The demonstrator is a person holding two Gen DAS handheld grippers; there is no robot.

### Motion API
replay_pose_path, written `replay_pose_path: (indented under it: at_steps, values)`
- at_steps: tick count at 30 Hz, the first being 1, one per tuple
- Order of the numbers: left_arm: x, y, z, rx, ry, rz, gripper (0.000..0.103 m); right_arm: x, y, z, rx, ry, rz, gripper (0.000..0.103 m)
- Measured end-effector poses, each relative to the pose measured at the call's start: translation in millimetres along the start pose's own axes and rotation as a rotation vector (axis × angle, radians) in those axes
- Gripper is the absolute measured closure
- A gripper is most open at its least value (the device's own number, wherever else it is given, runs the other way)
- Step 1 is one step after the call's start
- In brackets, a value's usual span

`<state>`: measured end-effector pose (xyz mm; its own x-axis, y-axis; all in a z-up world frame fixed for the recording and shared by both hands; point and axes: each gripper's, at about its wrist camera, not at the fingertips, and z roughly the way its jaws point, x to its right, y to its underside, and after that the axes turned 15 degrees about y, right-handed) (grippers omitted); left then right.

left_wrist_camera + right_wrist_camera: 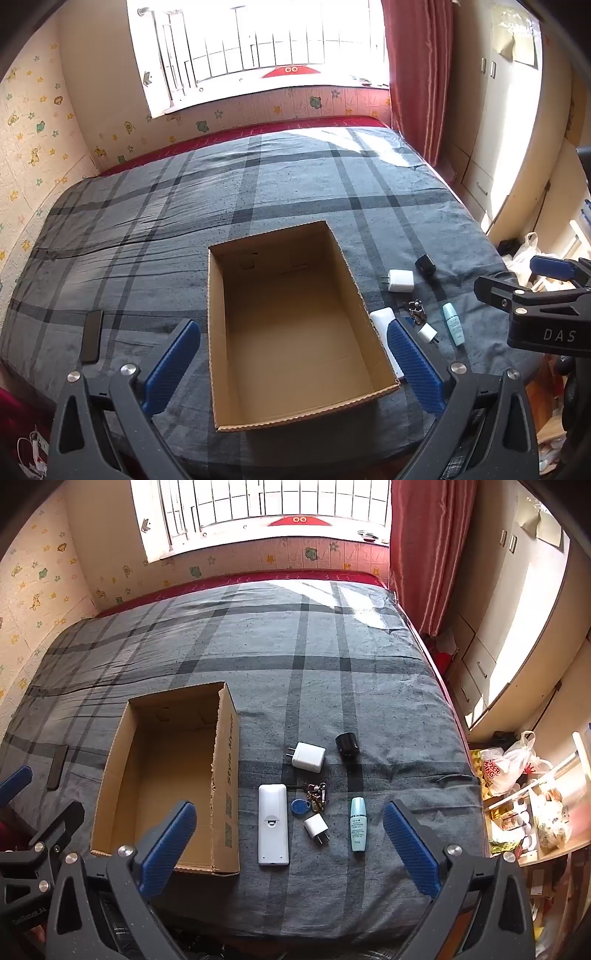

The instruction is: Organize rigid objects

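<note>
Six small items (314,797) beyond open right claw (290,827), apart.

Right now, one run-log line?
left gripper: open, empty | right gripper: open, empty | cardboard box: empty | remote: on bed

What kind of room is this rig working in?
A bedroom, most likely. The work surface is a bed covered with a grey plaid sheet, there is a window with a red curtain behind it, and a built-in wardrobe stands along the right wall.
</note>
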<state>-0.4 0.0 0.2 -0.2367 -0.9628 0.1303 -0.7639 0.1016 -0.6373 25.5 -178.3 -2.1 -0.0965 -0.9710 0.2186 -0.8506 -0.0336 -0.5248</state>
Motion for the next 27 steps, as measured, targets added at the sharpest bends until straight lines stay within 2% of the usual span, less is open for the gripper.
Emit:
replay_pose_path:
  at_steps: [27]
  values:
    - [-9,2,-3,0.005,0.003,-0.021,0.000,-6,-1,-3,0.011,0.009,-0.013,0.000]
